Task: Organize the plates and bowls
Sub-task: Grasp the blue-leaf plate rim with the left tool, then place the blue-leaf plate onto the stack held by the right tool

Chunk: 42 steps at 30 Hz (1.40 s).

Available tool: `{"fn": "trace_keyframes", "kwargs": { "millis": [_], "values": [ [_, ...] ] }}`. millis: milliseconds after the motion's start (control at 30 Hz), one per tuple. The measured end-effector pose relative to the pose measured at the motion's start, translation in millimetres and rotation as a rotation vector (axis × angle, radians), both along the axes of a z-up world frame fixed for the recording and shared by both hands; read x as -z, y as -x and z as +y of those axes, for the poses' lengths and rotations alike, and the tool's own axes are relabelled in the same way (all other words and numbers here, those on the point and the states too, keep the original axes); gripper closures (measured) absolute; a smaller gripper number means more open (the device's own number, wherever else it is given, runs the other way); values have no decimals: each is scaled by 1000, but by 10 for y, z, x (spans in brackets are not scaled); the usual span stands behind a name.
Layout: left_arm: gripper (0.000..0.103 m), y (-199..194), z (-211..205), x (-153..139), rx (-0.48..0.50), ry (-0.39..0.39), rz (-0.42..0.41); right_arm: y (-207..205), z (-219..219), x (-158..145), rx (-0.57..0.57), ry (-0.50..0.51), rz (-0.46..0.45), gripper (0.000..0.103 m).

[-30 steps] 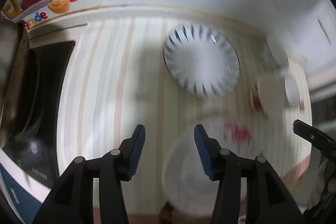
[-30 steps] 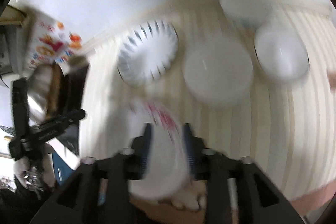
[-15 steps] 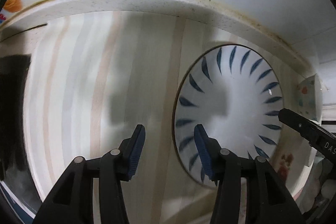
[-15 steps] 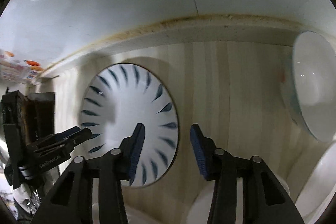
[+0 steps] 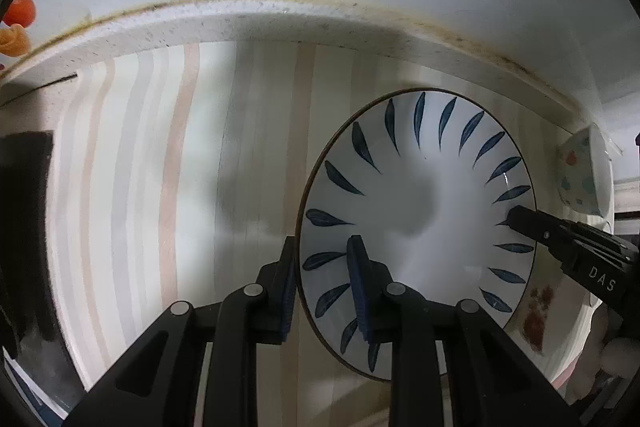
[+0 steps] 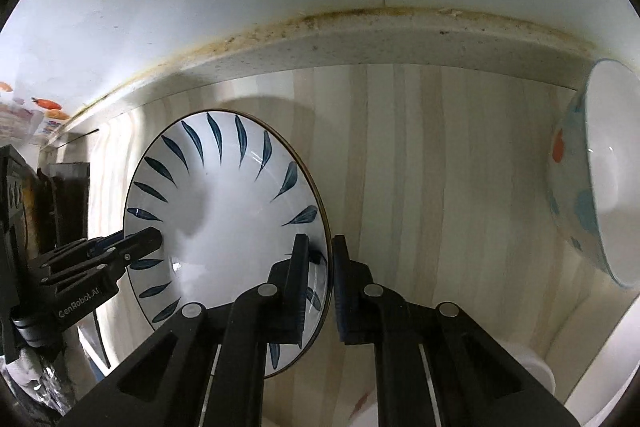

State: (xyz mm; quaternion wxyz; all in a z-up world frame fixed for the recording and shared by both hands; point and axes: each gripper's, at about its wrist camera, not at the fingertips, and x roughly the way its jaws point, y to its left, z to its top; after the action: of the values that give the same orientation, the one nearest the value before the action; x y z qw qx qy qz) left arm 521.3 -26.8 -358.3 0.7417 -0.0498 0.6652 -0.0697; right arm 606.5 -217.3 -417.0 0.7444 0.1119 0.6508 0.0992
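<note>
Both grippers clamp opposite edges of one blue-leaf plate. The left gripper [image 5: 324, 291] has its jaws drawn narrow over the plate's left rim, one blue pad on the white inner face and the other behind the rim. The right gripper [image 6: 320, 287] pinches the plate's right rim the same way, one finger inside and one outside.

The blue-leaf plate [image 5: 420, 211] sits between the two tools above a striped mat [image 5: 160, 187] that covers the counter, and whether it touches the mat cannot be told.

From the left wrist, the right gripper's black finger reaches in across the plate's right edge, and a white plate with a red motif [image 5: 536, 319] peeks out from beneath the plate's near-right side. A spotted bowl [image 5: 580, 179] shows only as a sliver at the far right, near the speckled counter ledge [image 5: 248, 23].

From the right wrist, the plate [image 6: 224, 211] fills the left half, the left gripper's tip resting on its left rim. The spotted bowl [image 6: 592, 187] stands well apart to the right, its white interior visible, with white dishes [image 6: 536, 371] at the near right corner.
</note>
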Motion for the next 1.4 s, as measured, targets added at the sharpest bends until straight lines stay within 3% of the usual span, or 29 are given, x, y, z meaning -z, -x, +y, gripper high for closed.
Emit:
{"fn": "trace_keyframes", "kwargs": {
  "millis": [133, 500, 700, 900, 1033, 1400],
  "values": [
    [81, 49, 23, -195, 9, 7, -22, 135, -15, -182, -12, -12, -21, 90],
    [81, 664, 109, -990, 29, 20, -123, 791, 68, -884, -41, -62, -110, 90],
    [81, 1124, 38, -1155, 51, 1, -141, 1315, 76, -1143, -43, -84, -135, 90],
    [81, 1521, 68, -1037, 63, 10, -100, 1796, 17, -1221, -34, -114, -125, 90],
    [81, 1708, 57, -895, 70, 19, -57, 2057, 30, -1089, -32, -115, -106, 90],
    [81, 1864, -95, -417, 101, -21, 24, 2420, -36, -406, -6, -117, 5, 90]
  ]
}}
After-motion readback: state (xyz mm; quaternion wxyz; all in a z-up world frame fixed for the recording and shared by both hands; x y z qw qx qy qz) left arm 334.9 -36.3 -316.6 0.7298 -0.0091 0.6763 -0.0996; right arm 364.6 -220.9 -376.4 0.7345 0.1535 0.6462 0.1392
